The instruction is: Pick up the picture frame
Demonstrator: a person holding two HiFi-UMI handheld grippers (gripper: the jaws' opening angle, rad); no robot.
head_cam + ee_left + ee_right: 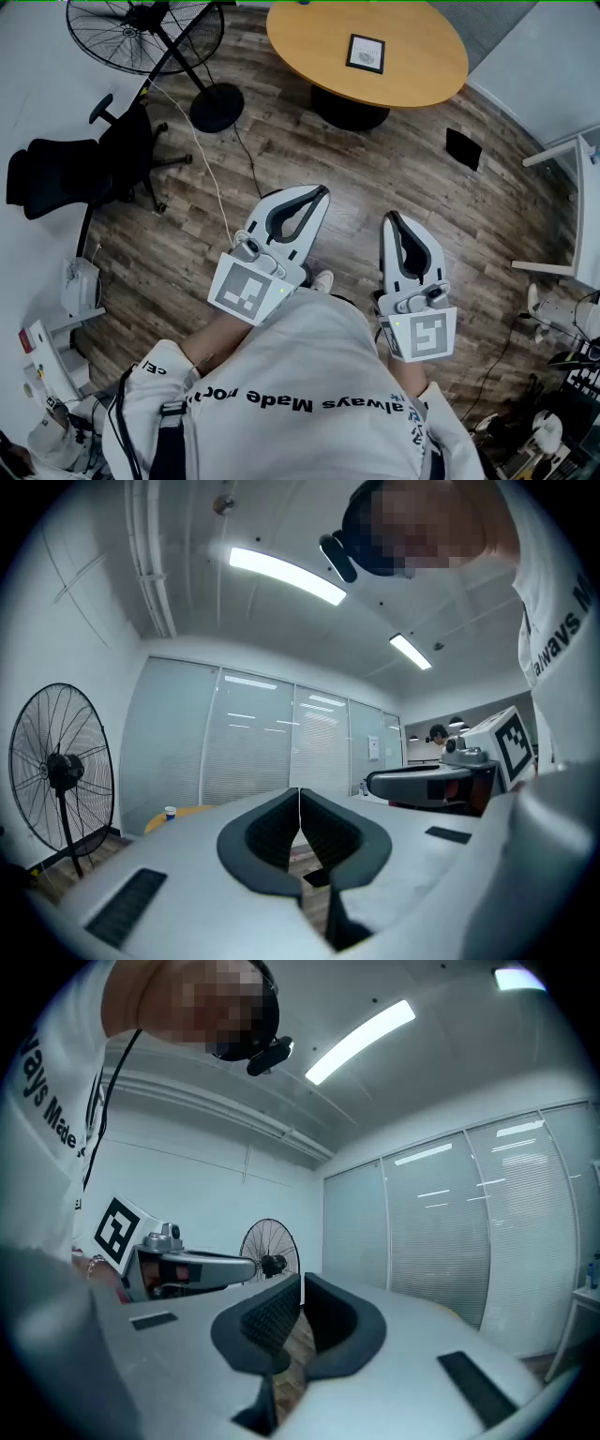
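Observation:
The picture frame (366,53), black-edged with a pale print, lies flat on the round wooden table (422,56) at the top of the head view. Both grippers hover over the wood floor well short of the table, close to the person's body. The left gripper (324,190) points toward the table and its jaws meet at the tips with nothing between them (299,794). The right gripper (388,217) is beside it, also shut and holding nothing (302,1280). The frame does not show in either gripper view.
A standing fan (141,33) with a round base (217,107) is left of the table, and a cable (211,173) trails from it. A black office chair (84,169) stands at the left. A white desk (581,206) is at the right.

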